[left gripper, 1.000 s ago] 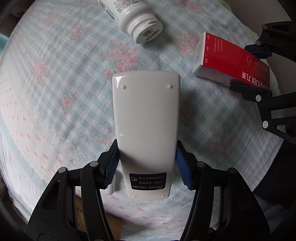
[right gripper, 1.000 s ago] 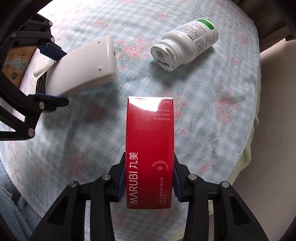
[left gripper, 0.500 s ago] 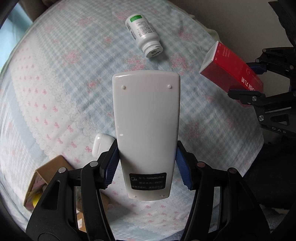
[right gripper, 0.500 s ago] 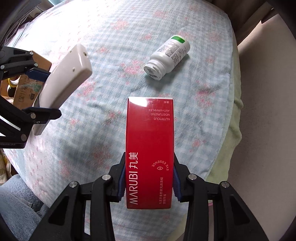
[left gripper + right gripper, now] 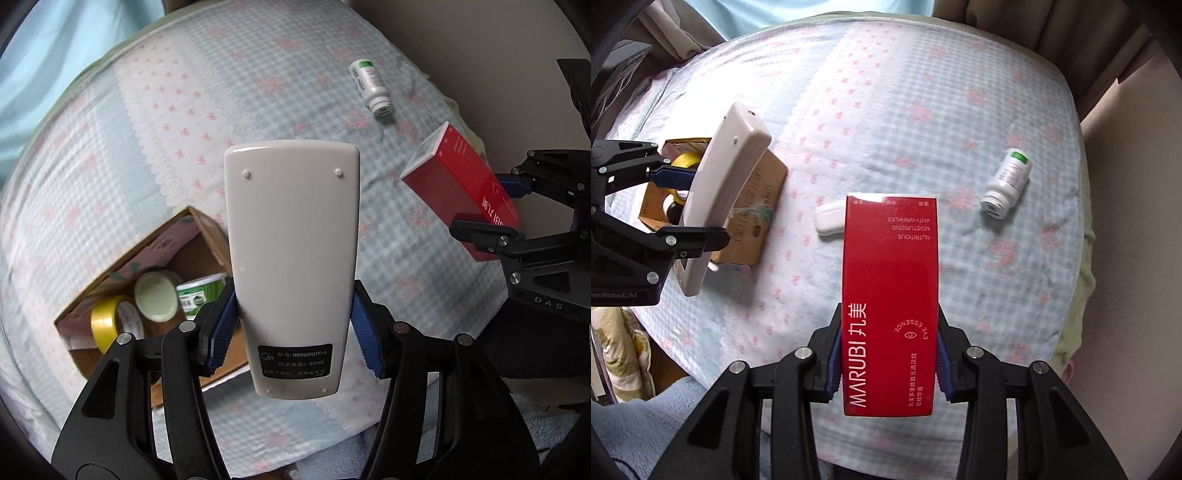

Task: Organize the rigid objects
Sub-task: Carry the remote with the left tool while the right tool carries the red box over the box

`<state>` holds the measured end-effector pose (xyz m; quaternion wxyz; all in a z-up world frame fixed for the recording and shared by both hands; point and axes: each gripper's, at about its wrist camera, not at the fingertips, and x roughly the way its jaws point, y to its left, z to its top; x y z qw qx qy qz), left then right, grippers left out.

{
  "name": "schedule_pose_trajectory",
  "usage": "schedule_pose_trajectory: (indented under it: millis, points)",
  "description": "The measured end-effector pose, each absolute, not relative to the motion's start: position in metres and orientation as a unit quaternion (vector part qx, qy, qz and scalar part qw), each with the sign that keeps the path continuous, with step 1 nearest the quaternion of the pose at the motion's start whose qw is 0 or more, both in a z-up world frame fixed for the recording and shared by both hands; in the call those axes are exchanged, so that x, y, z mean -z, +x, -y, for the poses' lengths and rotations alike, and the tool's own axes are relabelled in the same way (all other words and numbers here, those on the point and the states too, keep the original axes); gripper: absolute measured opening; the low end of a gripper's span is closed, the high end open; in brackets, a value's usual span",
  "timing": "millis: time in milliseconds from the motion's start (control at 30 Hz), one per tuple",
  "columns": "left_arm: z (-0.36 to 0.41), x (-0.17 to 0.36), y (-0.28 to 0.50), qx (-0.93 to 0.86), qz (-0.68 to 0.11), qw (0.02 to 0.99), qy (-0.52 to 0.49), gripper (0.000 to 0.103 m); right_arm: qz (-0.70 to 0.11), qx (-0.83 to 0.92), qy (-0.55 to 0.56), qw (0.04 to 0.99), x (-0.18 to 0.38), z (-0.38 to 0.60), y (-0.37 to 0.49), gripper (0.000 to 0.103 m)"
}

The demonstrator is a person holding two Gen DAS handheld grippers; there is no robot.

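My left gripper (image 5: 291, 328) is shut on a white remote control (image 5: 291, 240), held back side up, high above the bed and over the near edge of an open cardboard box (image 5: 122, 258). From the right wrist the same remote (image 5: 720, 192) shows at the left, over that box (image 5: 753, 218). My right gripper (image 5: 886, 354) is shut on a red Marubi carton (image 5: 890, 288), also lifted clear of the cover. The red carton (image 5: 461, 188) shows at the right of the left wrist view. A white pill bottle (image 5: 1008, 184) with a green base lies on its side.
The box holds a gold tape roll (image 5: 103, 325), a pale green lid (image 5: 155, 295) and a green-labelled tub (image 5: 199, 291). A small white case (image 5: 829, 218) lies on the checked bedcover (image 5: 923, 110) beside the box. The bed's right edge (image 5: 1082, 221) drops to the floor.
Both grippers have risen well above the bed with their objects. The left one has swung over toward the cardboard box, which has come into view; the pill bottle now looks far smaller.
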<state>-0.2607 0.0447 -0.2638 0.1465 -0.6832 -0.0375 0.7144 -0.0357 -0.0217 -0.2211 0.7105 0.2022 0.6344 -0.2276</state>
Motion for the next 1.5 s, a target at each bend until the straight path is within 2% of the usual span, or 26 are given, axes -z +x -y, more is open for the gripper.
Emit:
schedule_pose_trajectory:
  millis: [400,700,900,1267,1500]
  points:
    - [0.122,0.28,-0.19,-0.726,0.082,0.069,-0.679,0.054,-0.619,0.194,0.197,0.735,0.204,-0.064,0.092,0.038]
    - [0.212,0.318,-0.161,-0.726,0.12,0.048,-0.675,0.054,-0.589,0.235,0.295,0.714,0.217,-0.072,0.143,0.038]
    - [0.26,0.355,-0.159,-0.724,0.15,0.047,-0.671,0.054,-0.562,0.254,0.373,0.693,0.245,-0.084,0.175,0.038]
    - [0.289,0.4,-0.156,-0.717,0.181,0.059,-0.67,0.054,-0.544,0.263,0.436,0.667,0.302,-0.115,0.223,0.038]
    - [0.265,0.398,-0.157,-0.732,0.127,0.091,-0.664,0.054,-0.533,0.281,0.454,0.656,0.313,-0.113,0.227,0.038]
